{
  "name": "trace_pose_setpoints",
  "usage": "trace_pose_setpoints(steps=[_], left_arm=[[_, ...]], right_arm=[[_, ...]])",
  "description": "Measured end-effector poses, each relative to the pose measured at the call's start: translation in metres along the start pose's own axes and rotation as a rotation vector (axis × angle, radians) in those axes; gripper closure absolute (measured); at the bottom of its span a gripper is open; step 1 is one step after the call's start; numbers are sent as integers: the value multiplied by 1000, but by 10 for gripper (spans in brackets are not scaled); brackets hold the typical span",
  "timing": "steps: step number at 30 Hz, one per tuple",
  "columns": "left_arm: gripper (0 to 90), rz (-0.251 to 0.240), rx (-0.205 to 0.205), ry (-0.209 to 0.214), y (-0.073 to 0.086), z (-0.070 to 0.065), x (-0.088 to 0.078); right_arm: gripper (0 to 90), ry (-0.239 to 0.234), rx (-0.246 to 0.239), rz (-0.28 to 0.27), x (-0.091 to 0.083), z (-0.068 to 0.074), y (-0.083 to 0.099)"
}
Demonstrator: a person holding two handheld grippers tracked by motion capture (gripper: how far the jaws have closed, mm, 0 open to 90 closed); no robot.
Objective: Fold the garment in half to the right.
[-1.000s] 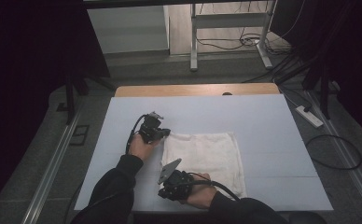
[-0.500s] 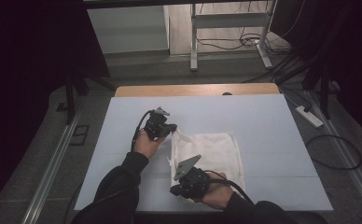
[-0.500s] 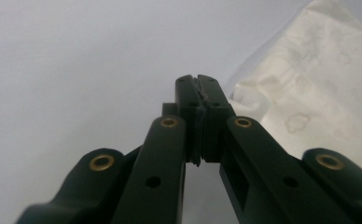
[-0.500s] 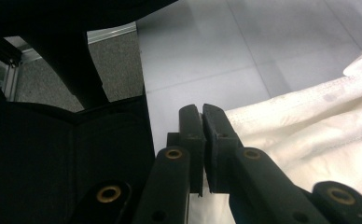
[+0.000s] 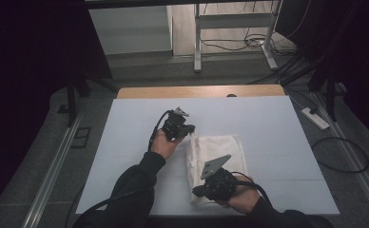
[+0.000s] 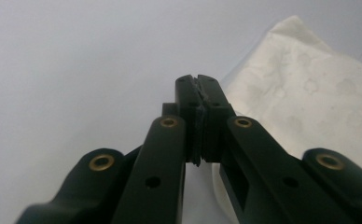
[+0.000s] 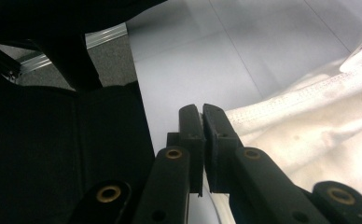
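A white towel lies on the pale blue table, right of its middle, with its left part lifted and folded toward the right. My left gripper is shut on the towel's far left corner. In the left gripper view the jaws are pressed together, with the towel spreading away to the right. My right gripper is shut on the near left corner by the table's front edge. In the right gripper view the towel's stitched hem runs up to the closed jaws.
A wooden strip borders the table's far edge. Beyond it stand metal frame legs among cables. A power strip and a looped cable lie on the floor at right. The person's dark sleeve sits close to the right gripper.
Both grippers have moved to the right and slightly up, carrying the towel's left edge with them. The towel now looks narrower, its left part folded over.
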State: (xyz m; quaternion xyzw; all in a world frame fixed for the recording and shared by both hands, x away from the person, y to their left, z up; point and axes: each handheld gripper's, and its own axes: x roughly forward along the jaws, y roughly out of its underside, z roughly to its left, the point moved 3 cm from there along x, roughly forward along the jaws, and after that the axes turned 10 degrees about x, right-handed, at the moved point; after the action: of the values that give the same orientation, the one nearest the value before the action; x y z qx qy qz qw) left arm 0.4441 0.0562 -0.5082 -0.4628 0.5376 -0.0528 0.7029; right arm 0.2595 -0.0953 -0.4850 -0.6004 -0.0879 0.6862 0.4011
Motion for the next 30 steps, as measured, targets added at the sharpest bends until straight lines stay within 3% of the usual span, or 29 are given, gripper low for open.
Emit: trace_pose_setpoints(steps=[17,30], left_arm=[[883,-17,58,35,-35,-28,34],[882,-31,95,62,-62,-50,56]], right_arm=[[863,54,97,-9,-43,-21,41],[862,108,136,-24,-69,-33,68]])
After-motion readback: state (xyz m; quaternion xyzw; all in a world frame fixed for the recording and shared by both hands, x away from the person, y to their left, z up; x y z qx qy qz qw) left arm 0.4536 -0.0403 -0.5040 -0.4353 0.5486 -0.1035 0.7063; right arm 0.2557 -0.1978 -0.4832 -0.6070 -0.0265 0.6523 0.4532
